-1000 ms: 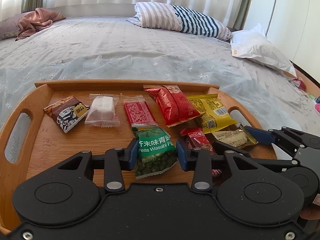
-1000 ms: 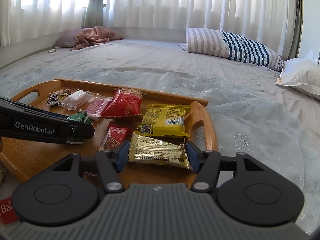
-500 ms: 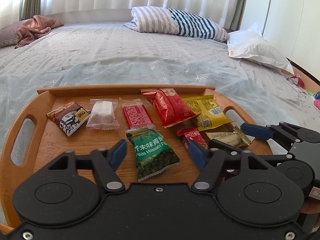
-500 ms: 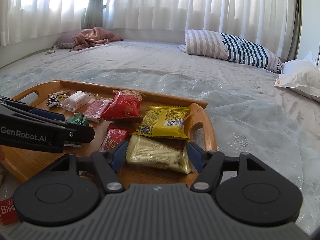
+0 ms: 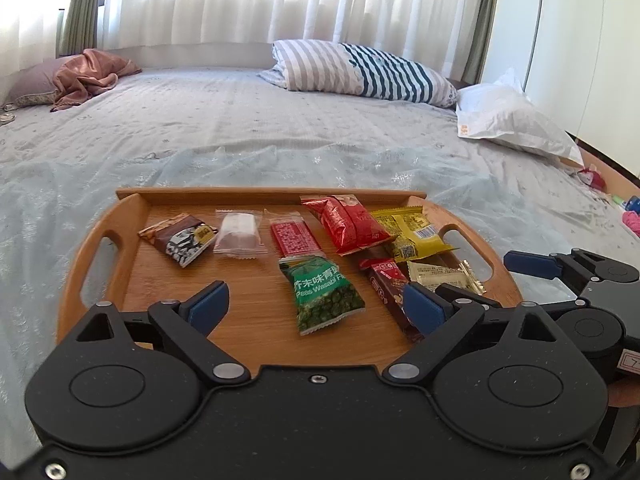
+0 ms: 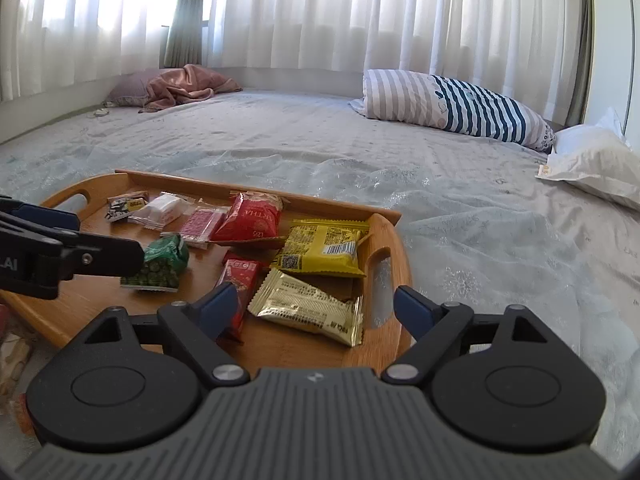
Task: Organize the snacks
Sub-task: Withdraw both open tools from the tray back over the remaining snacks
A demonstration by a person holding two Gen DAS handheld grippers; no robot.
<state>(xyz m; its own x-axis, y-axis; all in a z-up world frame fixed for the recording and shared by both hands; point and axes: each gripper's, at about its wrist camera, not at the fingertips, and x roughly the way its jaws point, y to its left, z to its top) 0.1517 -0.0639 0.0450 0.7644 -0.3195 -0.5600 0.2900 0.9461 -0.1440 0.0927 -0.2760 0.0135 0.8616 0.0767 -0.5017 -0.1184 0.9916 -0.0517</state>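
Observation:
A wooden tray [image 5: 256, 322] lies on the bed and holds several snack packets. The green wasabi peas packet [image 5: 322, 294] lies near the tray's front, between my left fingers. My left gripper [image 5: 316, 308] is open and empty, raised above and behind it. A gold packet [image 6: 310, 306] lies at the tray's right front, with a yellow packet [image 6: 322, 248] behind it and a small red packet [image 6: 240, 276] to its left. My right gripper [image 6: 316, 312] is open and empty over the gold packet. The tray [image 6: 382, 344] shows in the right wrist view too.
At the tray's back lie a brown packet [image 5: 180, 238], a clear-wrapped white sweet [image 5: 239, 232], a red flat packet [image 5: 295, 238] and a large red bag [image 5: 348, 222]. A striped pillow [image 5: 360, 70], a white bag [image 5: 512, 122] and a pink cloth [image 5: 92, 76] lie farther up the bed.
Both grippers opened wide and drew back and up. The left let go of the green peas packet, the right of the gold packet; both packets lie on the tray.

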